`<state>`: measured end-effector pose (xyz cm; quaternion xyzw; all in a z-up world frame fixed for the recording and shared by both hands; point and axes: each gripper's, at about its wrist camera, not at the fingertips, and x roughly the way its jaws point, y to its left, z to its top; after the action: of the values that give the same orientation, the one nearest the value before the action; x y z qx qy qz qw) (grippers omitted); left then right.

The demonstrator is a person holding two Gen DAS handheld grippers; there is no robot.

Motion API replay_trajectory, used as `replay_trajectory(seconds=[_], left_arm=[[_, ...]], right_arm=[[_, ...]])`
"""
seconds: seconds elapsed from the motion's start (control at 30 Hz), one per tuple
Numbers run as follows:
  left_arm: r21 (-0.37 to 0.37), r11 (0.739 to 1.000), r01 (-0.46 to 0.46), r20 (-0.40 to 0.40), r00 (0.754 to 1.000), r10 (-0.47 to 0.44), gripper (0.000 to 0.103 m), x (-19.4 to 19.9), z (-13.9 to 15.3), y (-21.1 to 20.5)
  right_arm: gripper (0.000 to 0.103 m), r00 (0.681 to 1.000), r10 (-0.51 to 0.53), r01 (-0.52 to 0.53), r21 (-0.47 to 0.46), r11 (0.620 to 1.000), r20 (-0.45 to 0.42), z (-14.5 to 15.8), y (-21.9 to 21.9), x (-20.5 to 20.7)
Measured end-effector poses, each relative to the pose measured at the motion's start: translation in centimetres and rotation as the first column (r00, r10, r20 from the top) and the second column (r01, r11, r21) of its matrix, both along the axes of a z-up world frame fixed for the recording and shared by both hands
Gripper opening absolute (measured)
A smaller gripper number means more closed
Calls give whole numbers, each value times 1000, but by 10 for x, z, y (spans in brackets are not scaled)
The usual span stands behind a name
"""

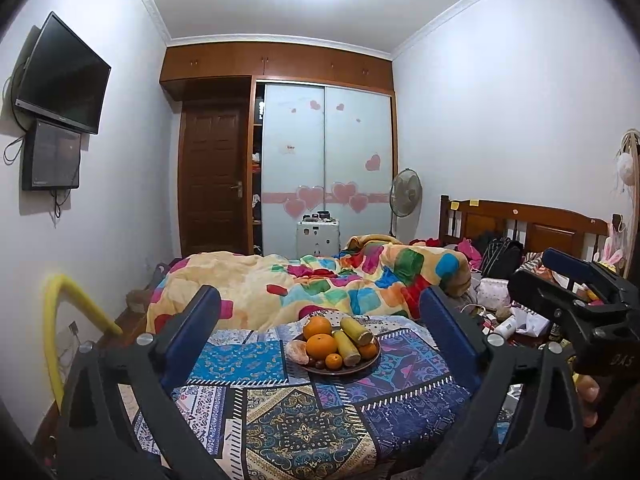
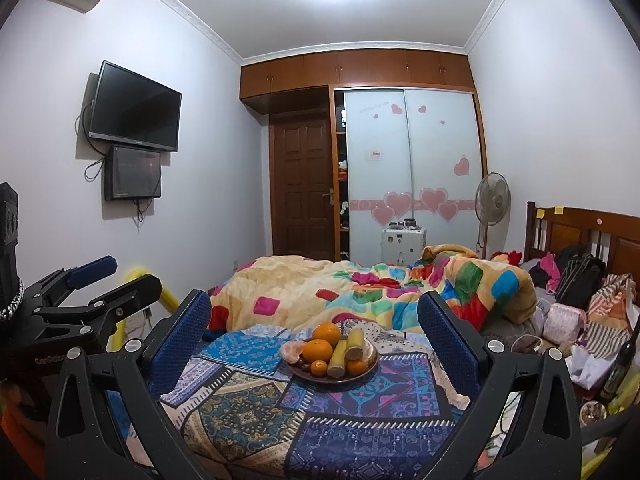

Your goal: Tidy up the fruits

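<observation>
Left wrist view: my left gripper [image 1: 320,322] has its fingers [image 1: 200,320] spread wide, nothing between them. Right gripper [image 2: 314,320] likewise released, fingers [image 2: 444,328] empty. Beyond both, well apart from the fingers, the plate [image 1: 362,366] sits on the patchwork cloth [image 1: 304,432] covering the surface. I count four oranges [image 1: 321,346], three yellow-green cut stalks [image 1: 347,347], one peeled citrus [image 1: 297,352]. Bed [image 1: 280,280] behind.

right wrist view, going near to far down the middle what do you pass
patchwork cloth → plate of fruit → colourful quilt → small white case → sliding wardrobe doors
</observation>
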<state>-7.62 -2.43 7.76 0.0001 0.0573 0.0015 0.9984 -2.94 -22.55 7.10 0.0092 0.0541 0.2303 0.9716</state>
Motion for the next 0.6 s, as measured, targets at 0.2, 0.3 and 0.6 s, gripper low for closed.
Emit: replay_trajectory(seconds=[0.2,0.3,0.6], left_arm=[[-1,1000,6,-5,1000,-6,102,3,-2,0],[0,1000,8,-7,1000,-8,102,4,-3,-2],[-1,1000,13,-8,1000,-13,102,4,-3,-1]], right_arm=[[103,1000,-2,2,-4,1000,-1,0,1,1],[103,1000,-1,1,-7,1000,0,0,2,1],[103,1000,-5,5,-16,1000,5,0,3,1]])
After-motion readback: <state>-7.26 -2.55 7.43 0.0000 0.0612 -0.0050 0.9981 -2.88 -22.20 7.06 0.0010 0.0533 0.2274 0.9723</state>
